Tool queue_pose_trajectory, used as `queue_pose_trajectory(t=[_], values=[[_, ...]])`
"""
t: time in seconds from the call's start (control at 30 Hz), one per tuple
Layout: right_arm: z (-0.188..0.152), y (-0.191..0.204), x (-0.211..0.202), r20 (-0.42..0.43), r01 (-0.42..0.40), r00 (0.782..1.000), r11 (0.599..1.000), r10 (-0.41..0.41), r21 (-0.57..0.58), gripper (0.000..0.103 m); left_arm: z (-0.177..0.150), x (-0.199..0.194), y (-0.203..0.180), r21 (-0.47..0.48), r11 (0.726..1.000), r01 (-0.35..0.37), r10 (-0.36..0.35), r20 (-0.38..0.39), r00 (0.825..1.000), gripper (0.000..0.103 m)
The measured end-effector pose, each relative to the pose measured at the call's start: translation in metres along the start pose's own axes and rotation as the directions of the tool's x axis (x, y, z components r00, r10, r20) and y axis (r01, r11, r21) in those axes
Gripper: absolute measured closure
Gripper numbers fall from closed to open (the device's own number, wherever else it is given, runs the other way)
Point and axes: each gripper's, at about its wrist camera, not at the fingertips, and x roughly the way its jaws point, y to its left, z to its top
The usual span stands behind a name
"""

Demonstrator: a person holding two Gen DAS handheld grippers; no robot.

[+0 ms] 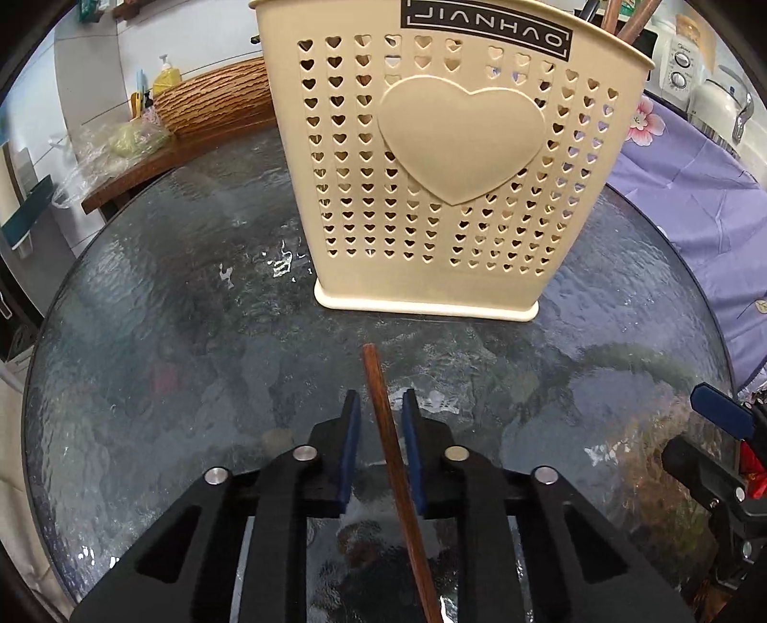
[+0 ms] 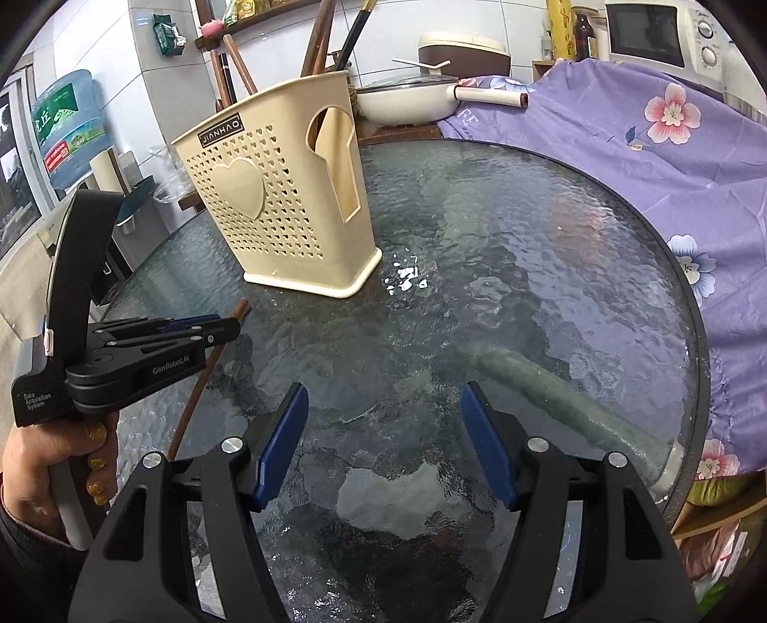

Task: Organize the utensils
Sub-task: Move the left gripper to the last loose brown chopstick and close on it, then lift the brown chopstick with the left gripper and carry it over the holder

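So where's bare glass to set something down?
Free: round glass table right of the beige heart-perforated utensil holder, out to the purple floral cloth. Crowded: front left, around the brown wooden chopstick and left hand-held gripper.

Home kitchen: microwave [image 2: 652,31], pan [image 2: 407,103], rice cooker [image 2: 460,50].

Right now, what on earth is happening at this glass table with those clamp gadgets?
A person is tidying utensils with a hand-held gripper in each hand. The left gripper has its pads around a brown wooden chopstick lying on the glass table, though a small gap shows, so it is not clearly gripped. The right gripper hangs open and empty. The cream holder ahead already has chopsticks standing in it.
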Motion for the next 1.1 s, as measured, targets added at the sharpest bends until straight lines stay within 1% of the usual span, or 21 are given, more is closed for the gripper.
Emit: queue_pose_trajectory(t=[0.13, 0.4, 0.57, 0.63, 0.73, 0.87, 0.97, 1.1], values=[[-0.001, 0.002, 0.002, -0.006, 0.001, 1.0, 1.0, -0.001, -0.003, 0.037, 0.001, 0.001, 0.0, 0.004, 1.0, -0.013, 0.013, 0.007, 1.0, 0.094], [-0.002, 0.004, 0.002, -0.006, 0.002, 1.0, 1.0, -0.002, 0.0, 0.037, 0.002, 0.003, 0.0, 0.003, 1.0, -0.02, 0.02, 0.021, 1.0, 0.096], [-0.003, 0.004, 0.002, -0.007, 0.004, 1.0, 1.0, -0.004, 0.009, 0.037, 0.002, 0.003, 0.001, -0.02, 1.0, -0.002, 0.002, 0.018, 1.0, 0.096], [-0.003, 0.004, 0.001, -0.005, 0.004, 1.0, 1.0, -0.004, 0.013, 0.037, 0.003, -0.001, 0.003, -0.028, 1.0, 0.005, -0.004, 0.028, 1.0, 0.096], [-0.004, 0.003, -0.001, -0.002, 0.005, 1.0, 1.0, -0.005, 0.019, 0.037, 0.006, -0.015, 0.007, -0.046, 0.998, 0.038, -0.035, 0.064, 0.997, 0.096], [-0.005, 0.001, -0.007, 0.019, -0.009, 1.0, 0.998, 0.008, 0.057, 0.037, 0.01, -0.041, 0.015, -0.075, 0.992, 0.101, -0.091, 0.122, 0.988, 0.096], [-0.004, 0.001, -0.01, 0.022, -0.025, 0.999, 0.997, 0.024, 0.069, 0.037, 0.012, -0.059, 0.018, -0.082, 0.989, 0.121, -0.106, 0.165, 0.981, 0.096], [-0.002, 0.003, -0.012, 0.026, -0.024, 0.999, 0.998, 0.022, 0.058, 0.037, 0.013, -0.082, 0.021, -0.079, 0.987, 0.143, -0.123, 0.215, 0.969, 0.096]])
